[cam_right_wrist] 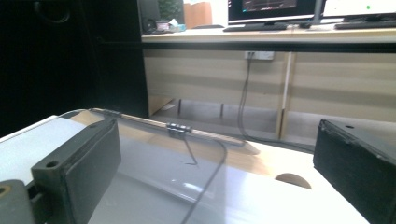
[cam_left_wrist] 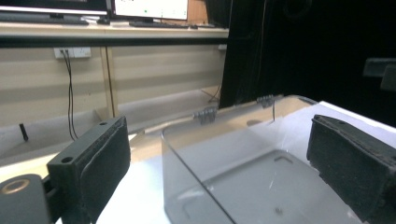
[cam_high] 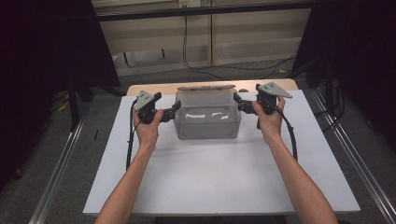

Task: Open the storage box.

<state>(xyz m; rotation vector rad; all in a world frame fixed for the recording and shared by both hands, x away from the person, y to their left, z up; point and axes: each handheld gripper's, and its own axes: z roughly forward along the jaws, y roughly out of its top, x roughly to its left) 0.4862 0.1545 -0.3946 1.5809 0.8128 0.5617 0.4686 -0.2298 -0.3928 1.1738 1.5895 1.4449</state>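
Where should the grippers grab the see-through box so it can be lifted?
Probably by the top rims of its two short end walls, one gripper from each side. The clear box is open, its lid hinged back along the far edge, so the thin end walls are free to pinch. The left gripper and right gripper already sit there, each open with a wall between its jaws.

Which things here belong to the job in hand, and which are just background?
In use:
clear plastic box with hinged lid
left gripper, jaws open at the box's side
right gripper, jaws open at the opposite side

Background:
wall cables
monitors
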